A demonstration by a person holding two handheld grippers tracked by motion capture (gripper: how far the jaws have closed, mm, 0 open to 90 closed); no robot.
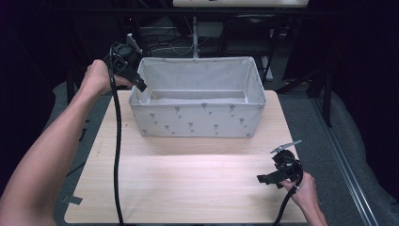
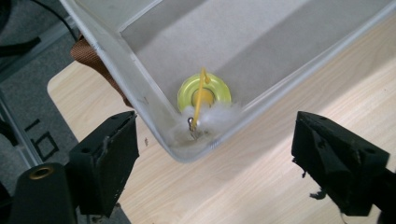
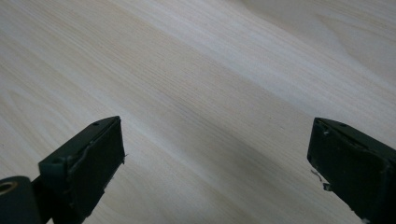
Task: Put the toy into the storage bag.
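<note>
A grey fabric bin (image 1: 197, 117) with a small printed pattern stands at the back of the wooden table (image 1: 188, 183). In the bin's corner (image 2: 135, 79) lies a yellow-green round disc (image 2: 204, 91) with a thin yellow stem rising from it. A tuft of white fluff (image 2: 212, 116) and a small metal hook lie beside it. A yellow streak (image 1: 153, 95) marks it in the high view. My left gripper (image 1: 141, 85) (image 2: 215, 135) hovers open above that left near corner, holding nothing. My right gripper (image 1: 266, 179) (image 3: 217, 149) stands open over bare wood at the table's front right.
A brown fabric piece (image 2: 86, 53) pokes out at the bin's outer side. Black cables trail from both grippers across the table's left and right front. Dark frames and wiring (image 1: 179, 42) stand behind the table, and grey floor surrounds it.
</note>
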